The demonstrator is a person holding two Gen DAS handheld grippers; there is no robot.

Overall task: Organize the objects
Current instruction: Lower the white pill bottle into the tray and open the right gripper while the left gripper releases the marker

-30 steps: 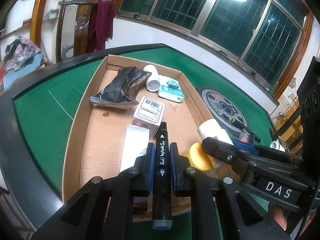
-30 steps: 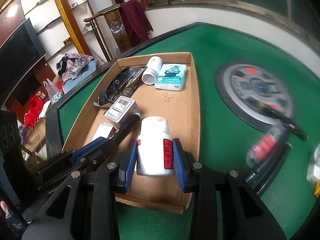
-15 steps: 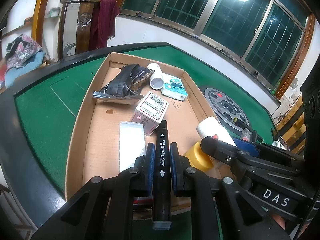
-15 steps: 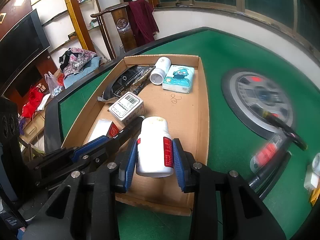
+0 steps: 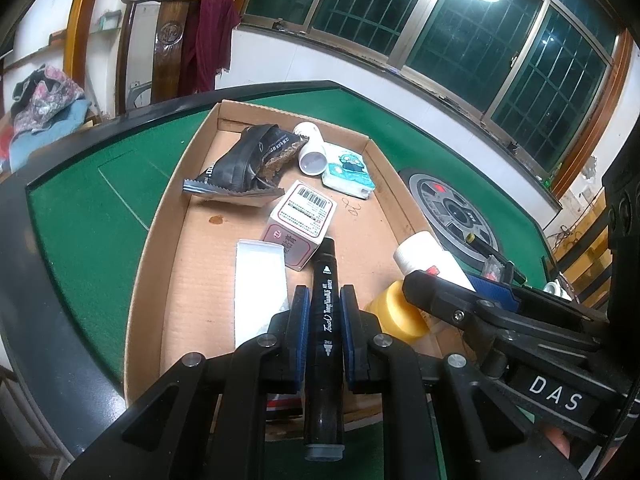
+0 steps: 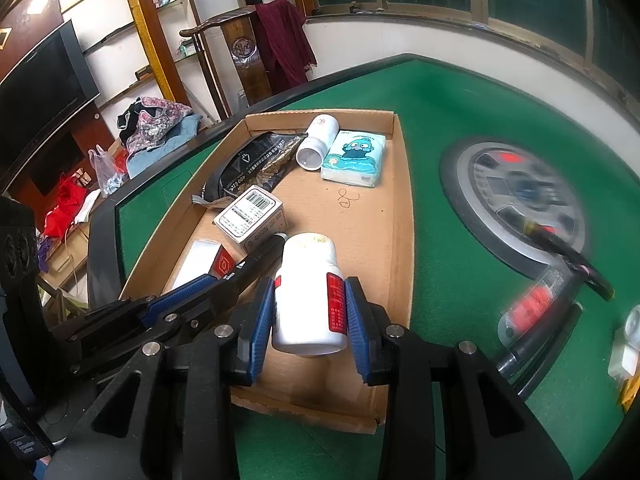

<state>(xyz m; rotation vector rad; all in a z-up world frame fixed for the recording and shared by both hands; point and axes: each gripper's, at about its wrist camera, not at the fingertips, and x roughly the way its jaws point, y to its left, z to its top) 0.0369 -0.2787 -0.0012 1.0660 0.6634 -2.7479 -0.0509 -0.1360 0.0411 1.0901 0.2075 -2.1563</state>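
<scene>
My left gripper (image 5: 324,300) is shut on a black marker pen (image 5: 325,320) held over the near part of a shallow cardboard tray (image 5: 168,208). My right gripper (image 6: 309,292) is shut on a white pill bottle (image 6: 309,292) with a red label, held over the same tray (image 6: 404,216). The bottle also shows in the left wrist view (image 5: 430,258), with the right gripper (image 5: 460,292) beside it. The left gripper (image 6: 192,292) and the marker (image 6: 260,260) show at the left of the right wrist view.
In the tray lie a black snack bag (image 5: 248,164), a white bottle on its side (image 5: 312,152), a tissue pack (image 5: 350,174), a barcode box (image 5: 302,220), a flat white box (image 5: 260,280) and a yellow item (image 5: 398,312). A round grey disc (image 6: 516,200) and dark objects (image 6: 536,312) lie on the green table.
Both grippers have moved forward a little over the tray with their objects still held. The tray contents have not moved.
</scene>
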